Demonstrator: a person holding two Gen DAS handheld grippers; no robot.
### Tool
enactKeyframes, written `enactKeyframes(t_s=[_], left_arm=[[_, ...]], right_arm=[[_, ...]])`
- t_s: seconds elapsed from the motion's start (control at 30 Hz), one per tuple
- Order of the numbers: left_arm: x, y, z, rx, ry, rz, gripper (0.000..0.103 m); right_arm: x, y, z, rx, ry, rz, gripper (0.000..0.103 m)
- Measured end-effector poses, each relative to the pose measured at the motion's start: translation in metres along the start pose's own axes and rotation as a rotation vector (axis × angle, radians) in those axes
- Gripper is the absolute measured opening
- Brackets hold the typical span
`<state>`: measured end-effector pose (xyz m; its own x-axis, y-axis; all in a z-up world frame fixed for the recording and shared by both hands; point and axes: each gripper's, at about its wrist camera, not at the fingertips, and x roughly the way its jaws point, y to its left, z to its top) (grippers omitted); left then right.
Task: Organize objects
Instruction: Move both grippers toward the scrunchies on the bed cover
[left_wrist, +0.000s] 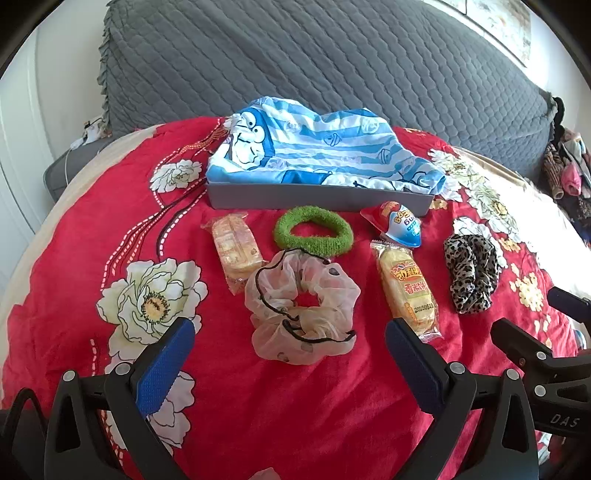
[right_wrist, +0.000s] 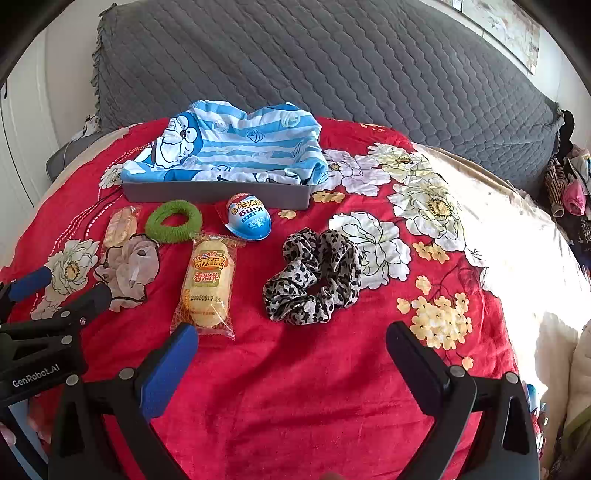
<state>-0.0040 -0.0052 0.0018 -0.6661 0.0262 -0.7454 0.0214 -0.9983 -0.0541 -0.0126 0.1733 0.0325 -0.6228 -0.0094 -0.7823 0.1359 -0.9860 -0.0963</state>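
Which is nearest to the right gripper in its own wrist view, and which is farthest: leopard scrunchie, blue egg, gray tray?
From the right gripper:
1. Leopard scrunchie, just ahead, slightly right of centre.
2. Blue egg, farther, left of centre.
3. Gray tray, farthest, behind the egg.

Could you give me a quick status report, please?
Both hand-held grippers open, empty: left, right. Scrunchies and snacks on the blanket; grey tray holds blue cloth.
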Motion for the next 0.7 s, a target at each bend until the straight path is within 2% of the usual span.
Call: enactKeyframes(t_s=[0.7], left_arm=[[0.014, -0.008, 0.005, -0.005, -0.003, 0.002, 0.103]], right_arm=[[0.011, -0.007, 0.005, -0.017, 0.002, -0.018, 0.103]])
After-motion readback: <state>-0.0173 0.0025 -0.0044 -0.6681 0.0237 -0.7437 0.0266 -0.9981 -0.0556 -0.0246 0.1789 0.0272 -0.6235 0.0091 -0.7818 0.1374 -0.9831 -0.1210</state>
